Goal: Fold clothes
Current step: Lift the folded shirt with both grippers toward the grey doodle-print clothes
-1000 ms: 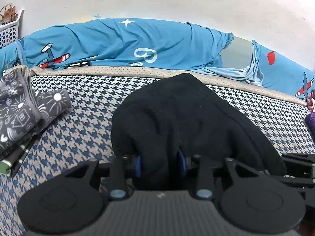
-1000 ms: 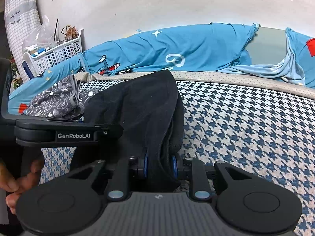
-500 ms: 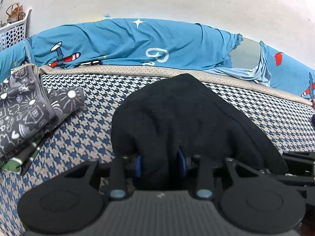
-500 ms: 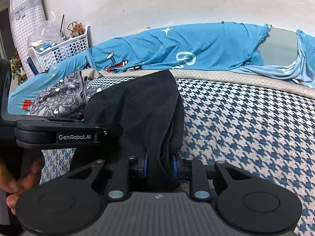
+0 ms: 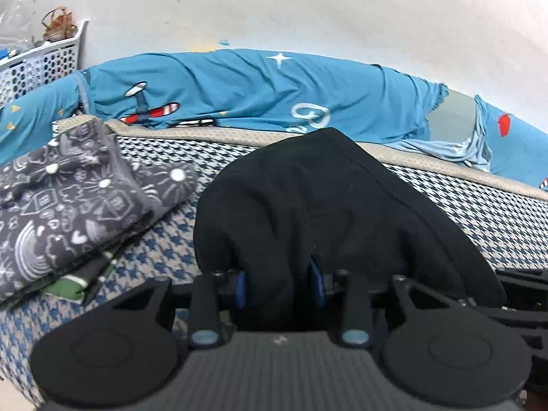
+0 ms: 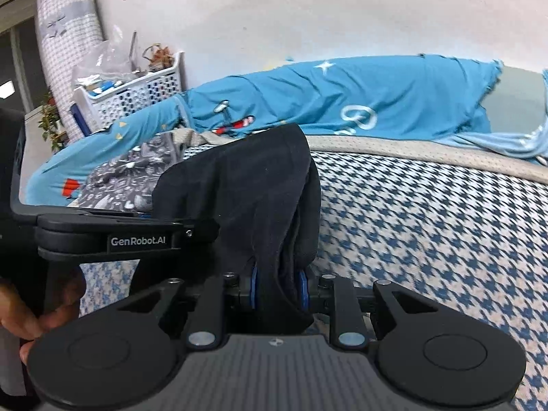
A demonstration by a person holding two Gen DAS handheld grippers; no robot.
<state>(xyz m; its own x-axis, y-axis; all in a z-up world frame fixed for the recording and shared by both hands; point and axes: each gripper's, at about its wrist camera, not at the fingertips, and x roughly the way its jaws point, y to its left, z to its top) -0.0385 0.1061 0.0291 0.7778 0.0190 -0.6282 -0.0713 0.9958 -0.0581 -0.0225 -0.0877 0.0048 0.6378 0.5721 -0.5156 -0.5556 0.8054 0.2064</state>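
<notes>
Black garment [image 5: 328,212]: bunched, lifted over the middle of the bed [image 5: 496,219], one edge clamped in my left claw [image 5: 279,287], the other in my right claw [image 6: 278,289], so I judge it can be carried as a fold. Grey patterned clothes [image 5: 72,212]: stacked at the bed's left edge, apparently already folded.
</notes>
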